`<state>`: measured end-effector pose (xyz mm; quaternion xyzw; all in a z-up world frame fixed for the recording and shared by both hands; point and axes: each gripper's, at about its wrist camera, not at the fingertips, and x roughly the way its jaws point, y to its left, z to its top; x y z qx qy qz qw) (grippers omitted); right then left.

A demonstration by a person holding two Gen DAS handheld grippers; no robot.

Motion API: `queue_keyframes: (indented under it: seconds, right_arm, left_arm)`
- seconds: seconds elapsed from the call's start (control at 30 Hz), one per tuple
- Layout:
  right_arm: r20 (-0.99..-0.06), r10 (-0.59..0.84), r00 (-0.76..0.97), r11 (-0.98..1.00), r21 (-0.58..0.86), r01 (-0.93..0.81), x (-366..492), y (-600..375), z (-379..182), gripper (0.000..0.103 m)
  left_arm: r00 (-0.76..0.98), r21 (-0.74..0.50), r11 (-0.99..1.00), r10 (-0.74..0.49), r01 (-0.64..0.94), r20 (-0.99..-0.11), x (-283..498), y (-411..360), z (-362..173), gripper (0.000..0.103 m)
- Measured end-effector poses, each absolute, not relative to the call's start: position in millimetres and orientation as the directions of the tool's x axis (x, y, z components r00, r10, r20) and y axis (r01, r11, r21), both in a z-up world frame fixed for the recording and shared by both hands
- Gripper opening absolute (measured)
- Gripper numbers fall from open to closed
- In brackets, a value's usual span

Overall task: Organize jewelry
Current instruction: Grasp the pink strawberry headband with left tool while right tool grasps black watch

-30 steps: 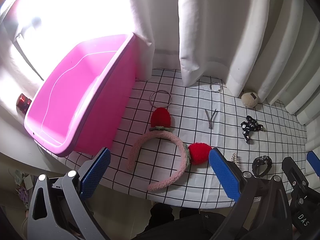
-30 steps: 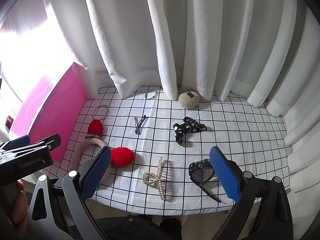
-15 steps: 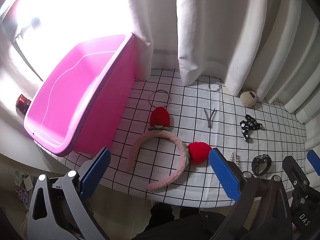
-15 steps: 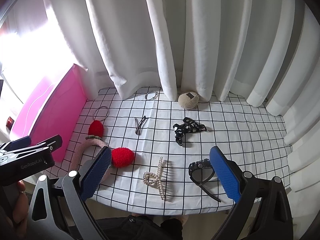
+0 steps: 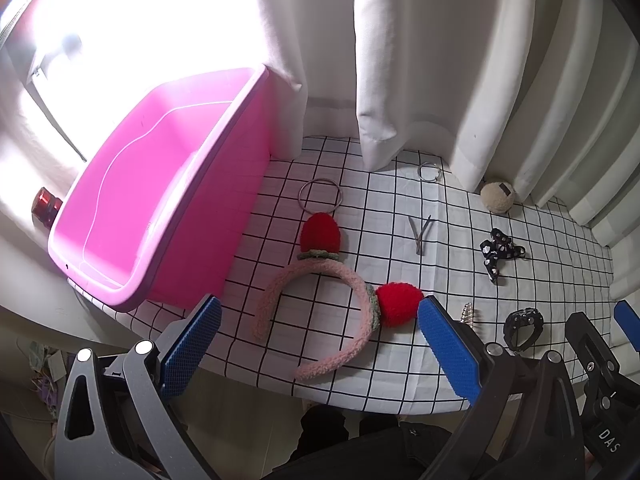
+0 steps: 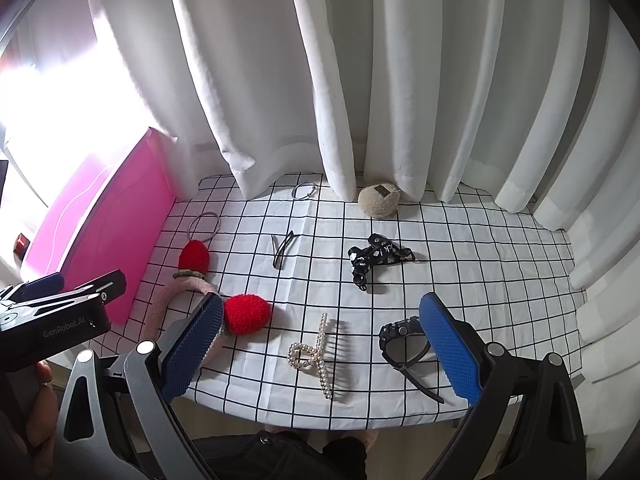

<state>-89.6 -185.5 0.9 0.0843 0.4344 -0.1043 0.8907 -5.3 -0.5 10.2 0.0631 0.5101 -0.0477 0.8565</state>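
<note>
A pink fuzzy headband (image 5: 320, 280) with two red pompoms lies on the checked cloth, right of an empty pink bin (image 5: 160, 208). My left gripper (image 5: 320, 344) is open and empty, just short of the headband. My right gripper (image 6: 320, 344) is open and empty above a pearl hair claw (image 6: 314, 354). A black watch (image 6: 402, 344) lies by its right finger. A thin hair ring (image 5: 320, 195), a dark hair clip (image 6: 283, 249), a black patterned bow (image 6: 374, 258), a small metal ring (image 6: 304, 191) and a beige fuzzy clip (image 6: 378, 202) lie farther back.
White curtains (image 6: 360, 80) hang along the back and right of the table. The checked tablecloth (image 6: 480, 280) ends at a front edge just under both grippers. A red jar (image 5: 45, 205) stands behind the bin on the left.
Both grippers have stayed almost still and open. The left view has drifted very slightly; nothing on the table has moved.
</note>
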Motion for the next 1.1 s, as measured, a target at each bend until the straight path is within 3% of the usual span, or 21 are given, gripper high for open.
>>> queue_keyframes:
  seconds: [0.6, 1.1]
  right_arm:
    - [-0.845, -0.074, 0.529, 0.941, 0.116, 0.316, -103, -213, -49, 0.094]
    - [-0.91, -0.162, 0.382, 0.913, 0.009, 0.408, -111, -268, -144, 0.094]
  left_arm:
    - [0.405, 0.03, 0.99, -0.029, 0.14, -0.914, -6, 20, -45, 0.097]
    - [0.33, 0.023, 0.985, -0.035, 0.168, -0.943, -1, 12, -131, 0.097]
